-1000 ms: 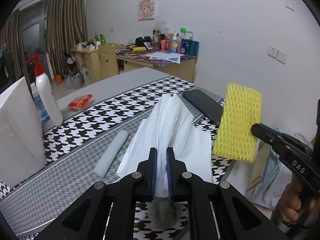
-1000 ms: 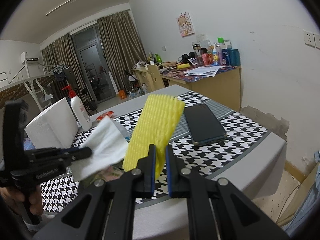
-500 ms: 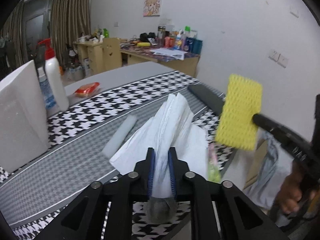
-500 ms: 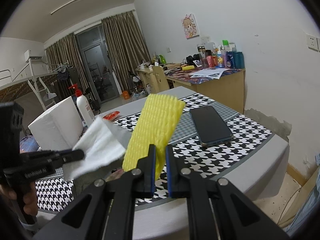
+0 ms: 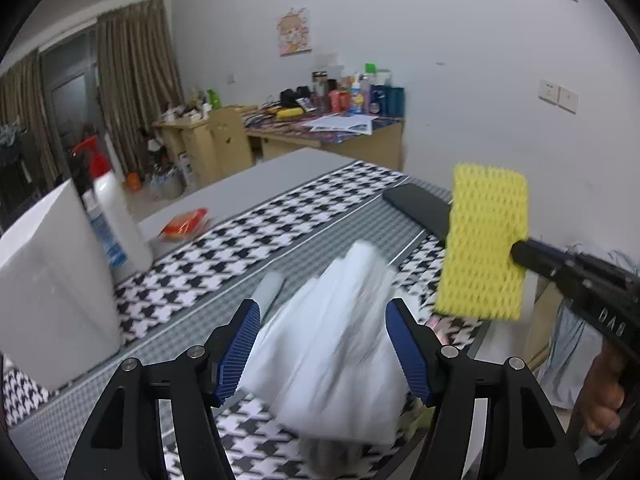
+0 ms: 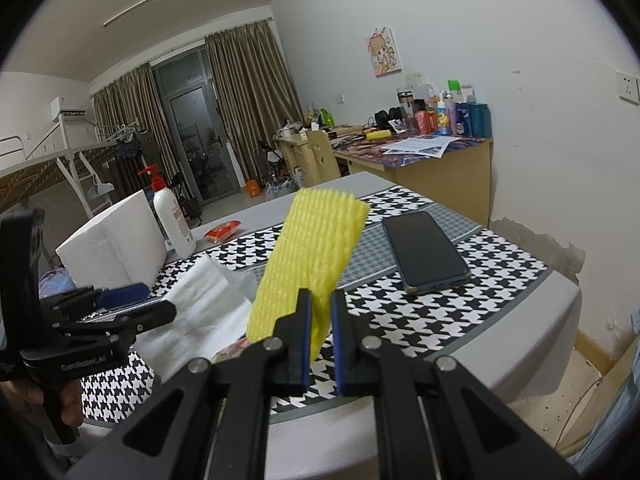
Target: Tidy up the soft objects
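A white tissue cloth lies loose and blurred between the jaws of my left gripper, which are opening; the blue pads stand clear of it. The cloth sags onto the houndstooth mat. My right gripper is shut on the lower end of a yellow foam net sleeve, held upright above the mat. In the left wrist view that sleeve hangs to the right of the cloth. In the right wrist view the left gripper and the cloth are at the left.
A dark phone lies on the mat to the right. A white foam block, a pump bottle and an orange packet stand at the left. A white foam tube lies beyond the cloth. The table edge is close on the right.
My left gripper's jaws have spread from shut to wide and the white cloth has slipped free and dropped toward the mat. The right gripper with the yellow sleeve has kept still.
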A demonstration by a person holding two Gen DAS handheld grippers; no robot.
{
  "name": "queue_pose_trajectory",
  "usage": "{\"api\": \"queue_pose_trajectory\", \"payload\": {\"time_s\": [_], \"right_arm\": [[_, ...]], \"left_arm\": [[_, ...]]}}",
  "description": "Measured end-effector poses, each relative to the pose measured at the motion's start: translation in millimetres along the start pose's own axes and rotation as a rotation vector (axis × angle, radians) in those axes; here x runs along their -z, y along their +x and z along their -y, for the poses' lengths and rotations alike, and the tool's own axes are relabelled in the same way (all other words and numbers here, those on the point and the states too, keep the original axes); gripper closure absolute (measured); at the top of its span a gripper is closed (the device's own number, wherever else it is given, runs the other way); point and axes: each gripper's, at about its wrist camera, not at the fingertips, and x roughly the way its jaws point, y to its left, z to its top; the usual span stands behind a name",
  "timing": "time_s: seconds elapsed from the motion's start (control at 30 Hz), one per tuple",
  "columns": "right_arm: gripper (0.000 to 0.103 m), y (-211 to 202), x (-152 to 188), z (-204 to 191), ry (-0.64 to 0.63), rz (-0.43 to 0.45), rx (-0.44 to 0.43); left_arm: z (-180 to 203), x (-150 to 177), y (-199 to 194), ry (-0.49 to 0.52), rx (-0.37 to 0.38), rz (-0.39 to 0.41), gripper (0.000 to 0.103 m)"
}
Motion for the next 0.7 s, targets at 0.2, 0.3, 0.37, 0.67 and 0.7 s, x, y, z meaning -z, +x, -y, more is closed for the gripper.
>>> {"api": "queue_pose_trajectory", "payload": {"time_s": [0.2,0.3,0.37,0.67,0.7], "right_arm": [[0.091,1,2,6,0.011,-0.002,-0.001],[0.091,1,2,10,0.016,-0.002,0.001],[0.091,1,2,11,0.018,-0.004,0.003],[0.091,-2,3,13,0.015,-0.001,0.001],[0.091,-3,3,12,0.015,-0.002,0.0]], "left_arm": [[14,-10,22,0.037,0.025,-0.052,0.036],[16,-13,25,0.035,0.035,-0.047,0.053],[17,-14,30,0.039,0.028,-0.065,0.068],[10,-15,25,0.004,0.036,-0.068,0.098],[7,-17,19,-0.004,0.035,-0.053,0.098]]}}
